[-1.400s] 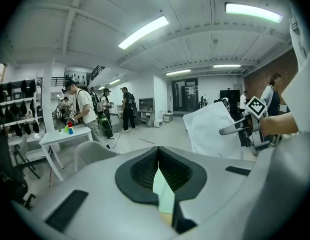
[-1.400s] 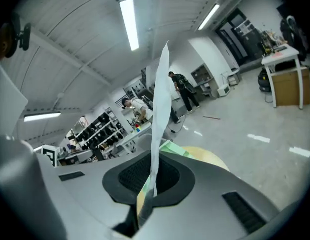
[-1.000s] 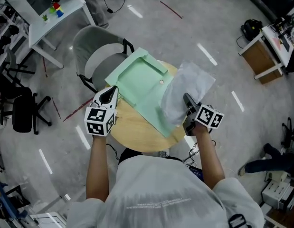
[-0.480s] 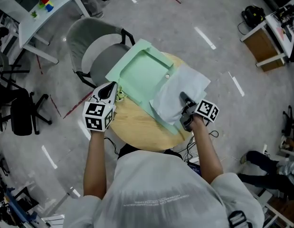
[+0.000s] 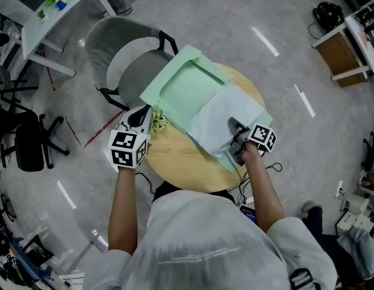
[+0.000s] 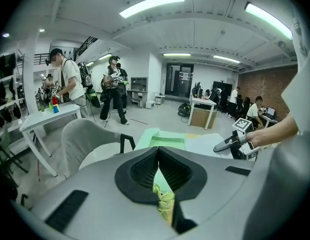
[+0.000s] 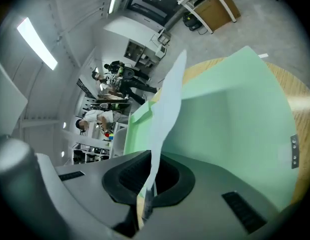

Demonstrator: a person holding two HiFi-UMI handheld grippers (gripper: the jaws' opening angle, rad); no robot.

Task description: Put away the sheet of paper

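Right gripper: the right gripper (image 5: 232, 124) has its jaws pressed together on the near edge of the white sheet of paper (image 5: 220, 116), which rises thin between them in the right gripper view.
Paper: it spreads away ahead of that gripper, lying over the near half of the open pale-green cardboard folder (image 5: 187, 86) on the round wooden table (image 5: 174, 162).
Left gripper: the left gripper (image 5: 144, 113) has its jaws together; a yellow-green stringy bundle (image 5: 157, 123) shows at their tip, seemingly pinched, just beside the folder's edge.
Done: the sheet is gripped and brought onto the folder.
Left: by my reading, flattening it inside, letting go and closing the folder.
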